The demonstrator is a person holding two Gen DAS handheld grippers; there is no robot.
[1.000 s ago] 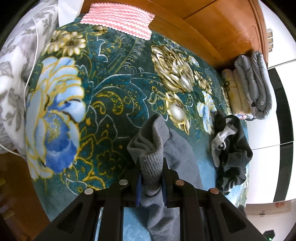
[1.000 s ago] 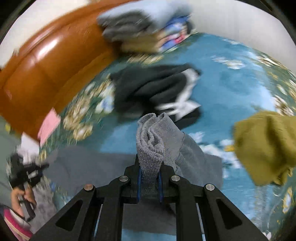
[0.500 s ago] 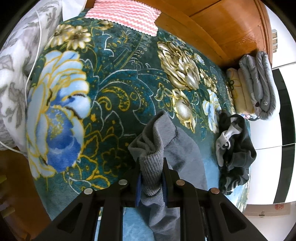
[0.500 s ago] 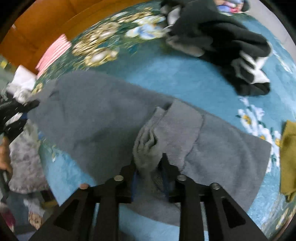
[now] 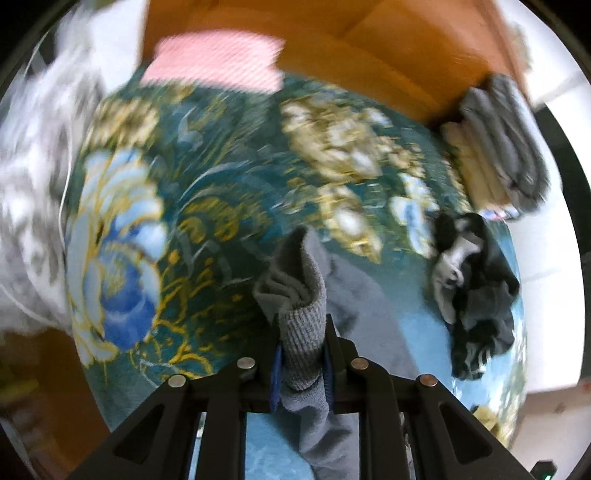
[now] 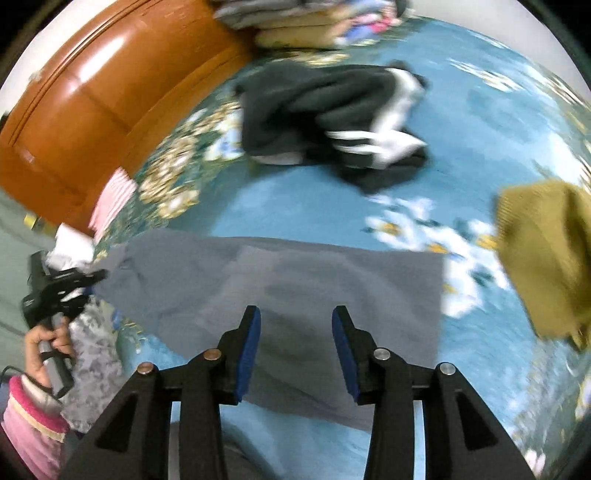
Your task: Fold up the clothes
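1. Nearest us, at the bottom of the right view, our right tongs (image 6: 295, 349) stand spread wide with nothing between the pads, hovering over the grey garment (image 6: 280, 295).
2. At the bottom centre of the left view, our left tongs (image 5: 301, 354) are clamped on a ribbed grey cuff (image 5: 301, 336); the cloth bunches above the pads.
3. The grey garment lies mostly flat across the lower middle of the right view on the floral blanket (image 6: 295, 203), its left end lifted toward the left tongs.
4. Risk, as we judge it: with only one end held, a pull could drag the flat part askew or ruck the layers.
5. Room: bare blanket lies beyond the garment's far edge; the mustard garment (image 6: 546, 258) sits close at right.
6. Farther off, a dark garment with white stripes (image 6: 332, 118) is heaped at upper centre, then the wooden headboard (image 6: 92, 110) and a stack of folded clothes (image 6: 295, 22) at top.
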